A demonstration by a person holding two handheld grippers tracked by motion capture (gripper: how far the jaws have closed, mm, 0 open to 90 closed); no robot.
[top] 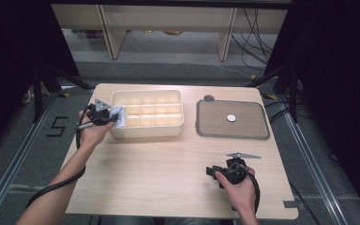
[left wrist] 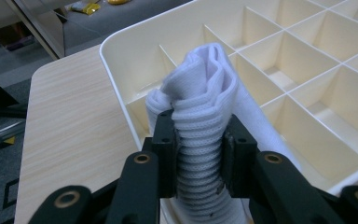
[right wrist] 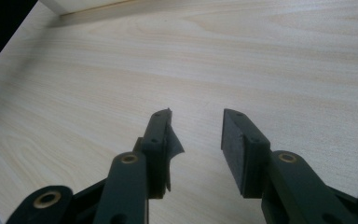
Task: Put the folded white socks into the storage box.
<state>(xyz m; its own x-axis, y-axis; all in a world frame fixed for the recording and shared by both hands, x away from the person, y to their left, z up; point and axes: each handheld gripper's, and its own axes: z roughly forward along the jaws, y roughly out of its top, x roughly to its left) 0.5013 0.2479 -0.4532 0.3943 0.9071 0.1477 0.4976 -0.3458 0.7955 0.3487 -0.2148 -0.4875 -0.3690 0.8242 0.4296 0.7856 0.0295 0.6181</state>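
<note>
We see a cream divided box (top: 146, 127) on the table (top: 168, 178), its square compartments bare apart from the one at its left end. There the left gripper (left wrist: 199, 135) holds a rolled white sock (left wrist: 204, 102), jaws pressed against its ribbed cuff; the roll stands upright over that end compartment, just inside the rim. To the right of the box, well apart, lies a grey tray (top: 206, 126) with a small white disc (top: 231, 118) near its middle. A dark round object (top: 209, 98) rests at the tray's far left corner. Near us, the right gripper (right wrist: 196, 130) sits low over bare wood, jaws parted with nothing between them. A thin grey tool (top: 243, 155) lies just beyond it.
</note>
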